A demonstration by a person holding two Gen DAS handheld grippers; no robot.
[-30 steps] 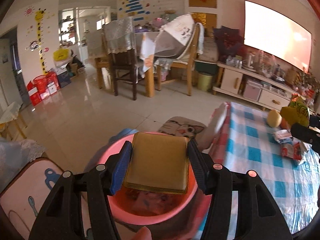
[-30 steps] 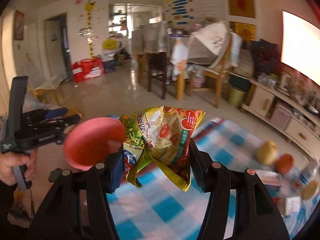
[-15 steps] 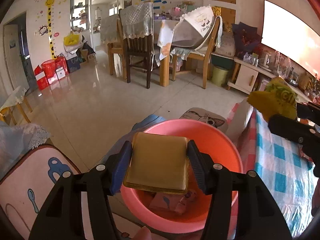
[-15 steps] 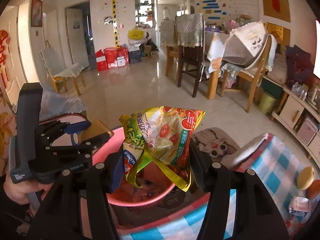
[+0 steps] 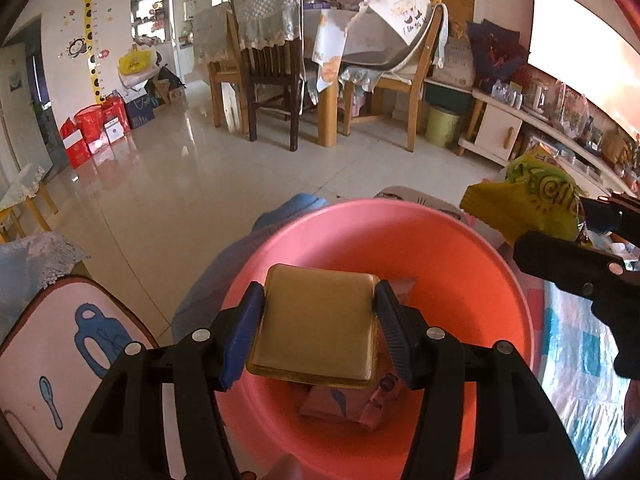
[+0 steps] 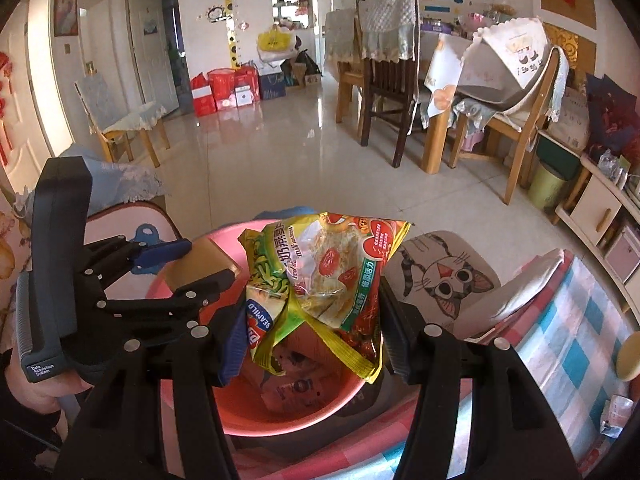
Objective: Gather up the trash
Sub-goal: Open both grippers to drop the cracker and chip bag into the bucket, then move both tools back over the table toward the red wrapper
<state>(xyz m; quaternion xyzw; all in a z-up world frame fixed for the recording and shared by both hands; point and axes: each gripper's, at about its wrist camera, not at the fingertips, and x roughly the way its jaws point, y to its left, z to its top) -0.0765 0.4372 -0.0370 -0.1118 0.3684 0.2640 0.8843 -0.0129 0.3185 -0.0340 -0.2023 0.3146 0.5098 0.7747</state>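
I have the left gripper (image 5: 316, 334) clamped on the gold packet (image 5: 316, 320) and the right gripper (image 6: 310, 312) clamped on the snack bags (image 6: 320, 280), both over the pink basin (image 5: 460, 264); crowded together, one release could bump the other and spill trash past the rim.

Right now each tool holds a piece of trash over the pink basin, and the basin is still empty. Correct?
Not quite: the pink basin is not empty. The left wrist view shows pink wrappers on its bottom. The rest stands: the left tool holds a gold packet, the right tool a snack bag.
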